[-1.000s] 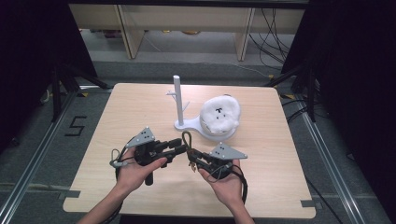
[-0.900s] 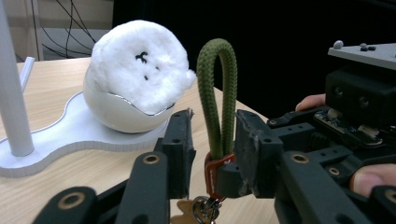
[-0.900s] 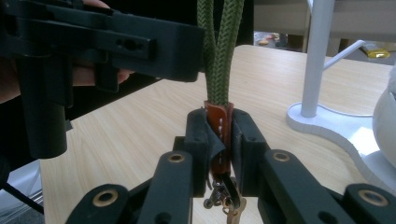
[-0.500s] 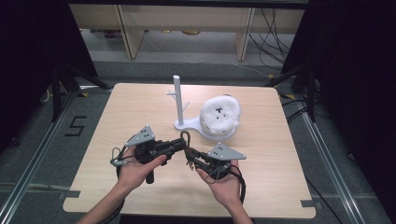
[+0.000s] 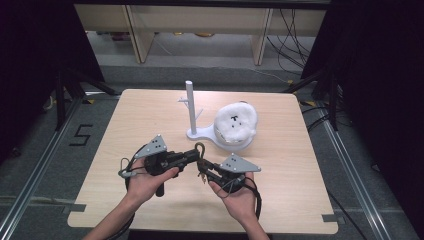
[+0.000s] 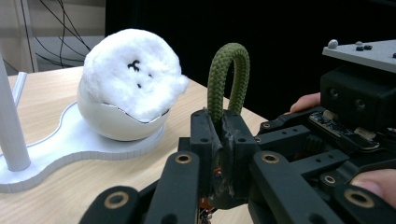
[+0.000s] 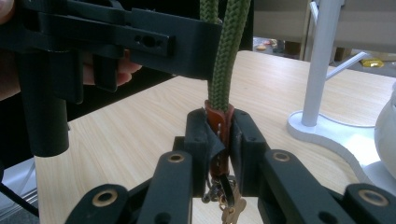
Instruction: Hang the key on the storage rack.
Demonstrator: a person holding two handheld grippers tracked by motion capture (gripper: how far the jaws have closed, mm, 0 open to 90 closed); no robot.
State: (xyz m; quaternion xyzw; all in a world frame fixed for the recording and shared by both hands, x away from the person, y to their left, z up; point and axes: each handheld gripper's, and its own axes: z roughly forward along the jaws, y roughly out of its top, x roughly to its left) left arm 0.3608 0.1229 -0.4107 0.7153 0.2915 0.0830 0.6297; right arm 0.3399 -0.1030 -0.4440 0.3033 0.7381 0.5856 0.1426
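We have the keychain between both claws, held over the near middle of the desk (image 5: 300, 165). The right claw (image 7: 219, 135) is clamped tight on its brown leather tab (image 7: 218, 122), with the metal clip (image 7: 229, 205) hanging below. The left claw (image 6: 219, 135) has just been closing and now pinches the green cord loop (image 6: 229, 70), whose arch stands up out of its jaws. In the high view the two claws meet tip to tip, left claw (image 5: 196, 154) and right claw (image 5: 205, 167), with the loop (image 5: 200, 147) poking up between them.

Beyond stands the white stand (image 5: 191, 107), its post carrying small side pegs, and next to it on the same base the fluffy white ball (image 5: 236, 122) in its cup. We judge the loop is meant for one of those pegs.

To do this well:
- We should keep the loop's arch open. The left claw grips low on the cord, so the arch above stays free to slip over a peg.
- Before we travel, one claw should let go, probably the right, so the cord is not twisted between two grips.
- We should come at the peg from its free end, level, loop facing it squarely.
- The ball sits just beside the post, so we should approach from the side away from it.
- We should release only once the cord rests on the peg.
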